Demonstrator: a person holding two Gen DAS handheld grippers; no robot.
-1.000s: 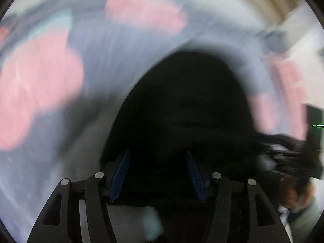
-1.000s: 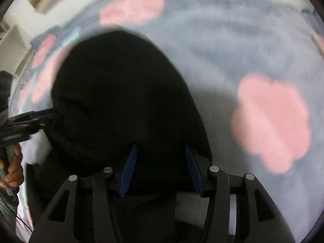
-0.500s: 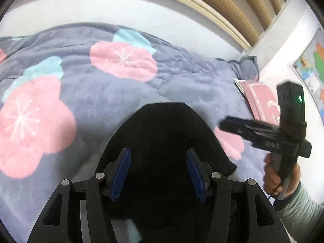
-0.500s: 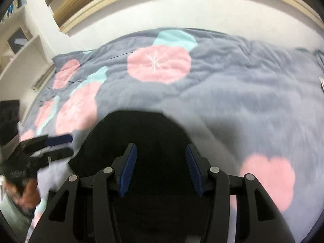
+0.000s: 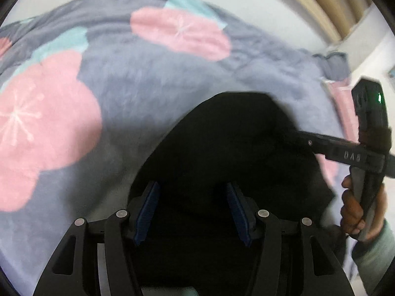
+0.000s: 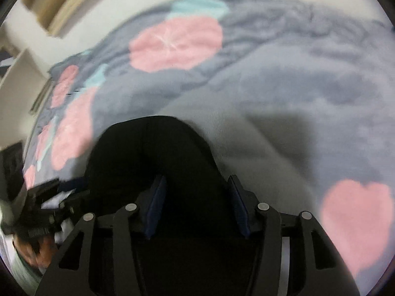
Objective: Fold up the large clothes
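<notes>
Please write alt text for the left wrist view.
A black garment lies on a grey quilt with pink flowers, between the left gripper and its open jaws. The right gripper reaches in from the right.

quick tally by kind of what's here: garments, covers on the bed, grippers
black garment: 1
grey floral quilt: 1
grippers: 2, the left gripper and the right gripper, fingers apart with black cloth between them
total: 4
</notes>
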